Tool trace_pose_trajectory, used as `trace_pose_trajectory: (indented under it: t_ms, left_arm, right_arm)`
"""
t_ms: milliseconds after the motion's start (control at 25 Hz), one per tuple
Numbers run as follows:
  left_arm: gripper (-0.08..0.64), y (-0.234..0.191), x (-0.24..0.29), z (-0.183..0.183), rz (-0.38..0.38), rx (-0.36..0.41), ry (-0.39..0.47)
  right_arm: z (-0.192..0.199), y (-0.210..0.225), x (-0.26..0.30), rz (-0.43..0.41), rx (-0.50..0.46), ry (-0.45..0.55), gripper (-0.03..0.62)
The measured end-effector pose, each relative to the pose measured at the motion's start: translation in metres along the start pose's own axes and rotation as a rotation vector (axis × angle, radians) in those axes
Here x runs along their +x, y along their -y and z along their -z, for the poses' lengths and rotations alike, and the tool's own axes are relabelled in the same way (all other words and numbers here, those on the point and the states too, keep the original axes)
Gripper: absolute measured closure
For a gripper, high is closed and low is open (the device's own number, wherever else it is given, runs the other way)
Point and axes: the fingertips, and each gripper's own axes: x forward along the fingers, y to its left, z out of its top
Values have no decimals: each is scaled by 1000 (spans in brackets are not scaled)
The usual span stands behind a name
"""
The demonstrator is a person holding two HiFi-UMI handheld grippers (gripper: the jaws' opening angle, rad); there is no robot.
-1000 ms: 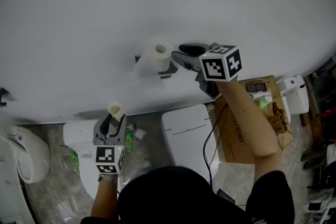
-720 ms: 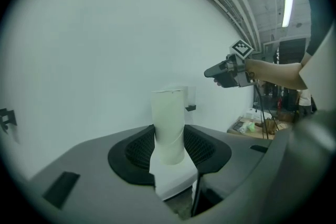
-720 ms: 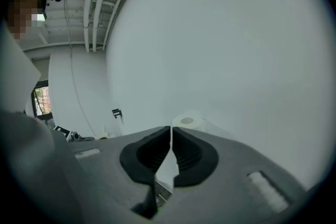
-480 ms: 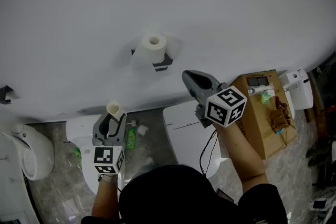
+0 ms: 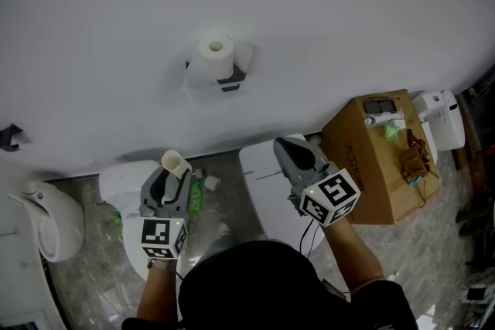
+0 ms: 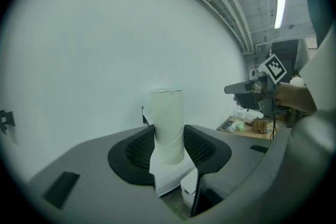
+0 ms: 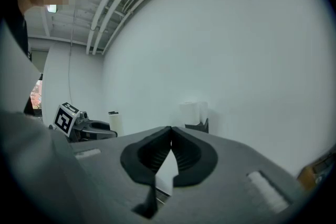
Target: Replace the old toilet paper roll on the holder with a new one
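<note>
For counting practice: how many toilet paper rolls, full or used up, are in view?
2: a full roll on the wall holder; an empty tube between the fingers of the left gripper. Others may be hidden.

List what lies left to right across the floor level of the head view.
white fixture, left hand-held gripper gripping the cardboard tube, right hand-held gripper, cardboard box, white appliance

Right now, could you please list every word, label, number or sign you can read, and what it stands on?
No text here is legible.
Cardboard box: dark print on its side, too small and blurred to read.
Cubes on the left gripper and right gripper: black-and-white square patterns only, no letters or numbers.
</note>
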Motion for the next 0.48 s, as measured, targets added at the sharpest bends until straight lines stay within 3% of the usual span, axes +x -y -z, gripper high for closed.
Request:
trace_pose_trajectory:
  t_ms: [480]
  left_arm:
    - [376, 35, -13, -10, 27, 37, 53]
  right_arm:
    - [20, -11, -54, 34, -1, 72, 594]
